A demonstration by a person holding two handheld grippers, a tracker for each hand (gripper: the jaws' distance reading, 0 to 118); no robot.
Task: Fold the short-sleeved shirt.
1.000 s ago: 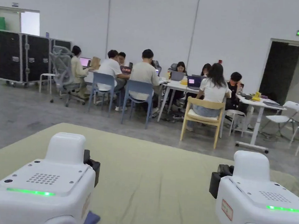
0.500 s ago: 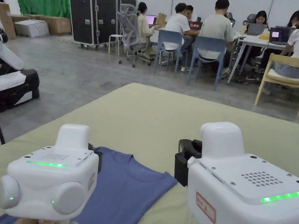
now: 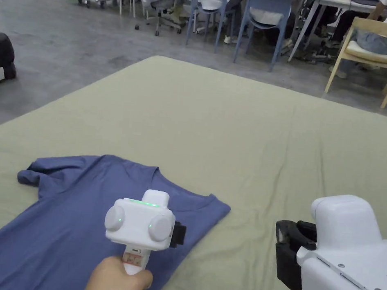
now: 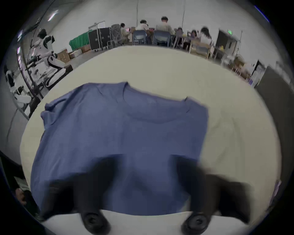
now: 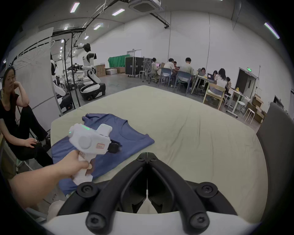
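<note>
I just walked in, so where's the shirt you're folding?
In the head view, the blue shirt lies flat at the near left of the green-covered table, under the left tongs.

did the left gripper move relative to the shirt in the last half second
Yes. The left gripper has moved right across the blue shirt, toward its right edge.

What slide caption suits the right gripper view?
Right gripper, jaws shut, hangs beside the blue shirt while left gripper reaches over it.
</note>
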